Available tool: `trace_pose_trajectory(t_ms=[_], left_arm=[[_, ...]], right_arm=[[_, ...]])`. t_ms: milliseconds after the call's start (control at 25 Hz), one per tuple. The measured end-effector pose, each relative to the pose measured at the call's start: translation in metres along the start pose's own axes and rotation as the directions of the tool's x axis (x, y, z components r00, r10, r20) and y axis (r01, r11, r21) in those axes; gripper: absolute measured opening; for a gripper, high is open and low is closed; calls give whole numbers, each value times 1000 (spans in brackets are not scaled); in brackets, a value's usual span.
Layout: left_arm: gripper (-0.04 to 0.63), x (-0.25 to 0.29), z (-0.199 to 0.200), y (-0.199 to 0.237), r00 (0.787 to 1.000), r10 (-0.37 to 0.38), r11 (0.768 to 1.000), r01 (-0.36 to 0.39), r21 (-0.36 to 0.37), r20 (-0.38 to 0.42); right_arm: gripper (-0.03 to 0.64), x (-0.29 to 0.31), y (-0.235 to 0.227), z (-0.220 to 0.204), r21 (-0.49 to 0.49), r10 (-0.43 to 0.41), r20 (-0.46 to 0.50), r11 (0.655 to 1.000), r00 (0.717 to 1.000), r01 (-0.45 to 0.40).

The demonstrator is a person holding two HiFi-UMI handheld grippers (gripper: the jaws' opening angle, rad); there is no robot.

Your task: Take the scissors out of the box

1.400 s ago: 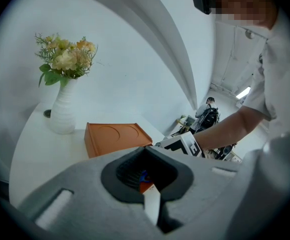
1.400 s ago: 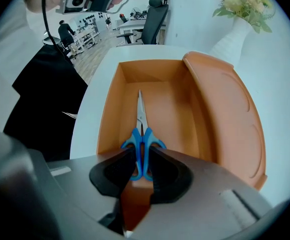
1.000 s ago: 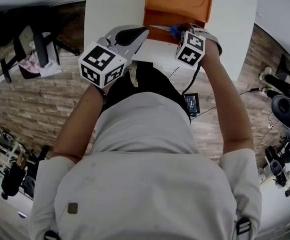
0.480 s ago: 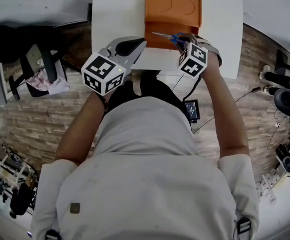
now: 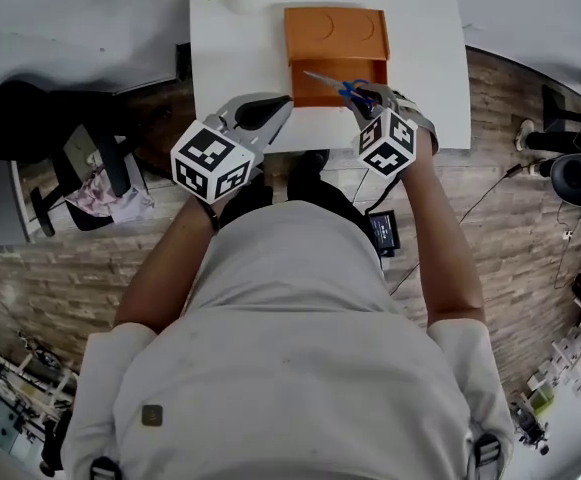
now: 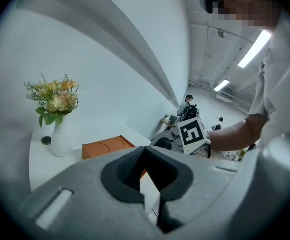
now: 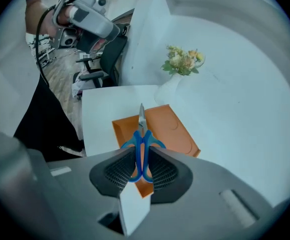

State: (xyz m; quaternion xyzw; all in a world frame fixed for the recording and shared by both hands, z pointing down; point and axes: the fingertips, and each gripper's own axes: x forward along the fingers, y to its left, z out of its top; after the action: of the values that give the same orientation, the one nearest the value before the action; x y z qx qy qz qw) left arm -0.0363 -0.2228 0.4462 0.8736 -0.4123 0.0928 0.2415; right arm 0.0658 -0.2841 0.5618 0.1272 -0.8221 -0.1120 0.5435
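Observation:
The scissors (image 7: 142,143), with blue handles and short steel blades, are pinched by the handles in my right gripper (image 7: 142,159), blades pointing away from me. In the head view the scissors (image 5: 332,83) hang above the front edge of the open orange box (image 5: 335,38) on the white table (image 5: 240,48), with the right gripper (image 5: 363,94) shut on them. My left gripper (image 5: 280,102) hovers left of the box near the table's front edge. In the left gripper view the left gripper (image 6: 145,150) has its tips together and holds nothing. The orange box (image 6: 107,147) lies beyond it.
A white vase of flowers (image 6: 60,129) stands at the table's far left corner, behind the box. A black office chair (image 5: 75,153) is on the wooden floor to the left. A small black device with a cable (image 5: 382,230) lies on the floor under the table's front edge.
Both grippers have risen above the table. The scissors have come up with the right gripper and now hang higher over the box's front edge.

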Motion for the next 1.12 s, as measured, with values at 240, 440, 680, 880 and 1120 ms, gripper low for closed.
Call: trace_pose_trajectory(t_ms=[240, 440, 680, 880, 1120], left_arm=[[3, -23, 11, -5, 999, -43, 998, 43, 45, 18], [3, -39, 19, -8, 996, -83, 993, 81, 83, 26], [4, -58, 20, -12, 991, -134, 984, 131, 118, 22], [4, -71, 20, -15, 983, -182, 972, 179, 150, 11], [3, -83, 14, -28, 969, -249, 954, 247, 169, -9]], right_arm=[[98, -31, 7, 23, 129, -87, 59, 989, 995, 78], [97, -52, 20, 38, 233, -156, 92, 964, 984, 131], [97, -79, 29, 58, 368, -263, 139, 909, 955, 197], [97, -99, 39, 69, 469, -342, 151, 851, 927, 237], [98, -123, 60, 73, 532, -423, 126, 793, 897, 299]])
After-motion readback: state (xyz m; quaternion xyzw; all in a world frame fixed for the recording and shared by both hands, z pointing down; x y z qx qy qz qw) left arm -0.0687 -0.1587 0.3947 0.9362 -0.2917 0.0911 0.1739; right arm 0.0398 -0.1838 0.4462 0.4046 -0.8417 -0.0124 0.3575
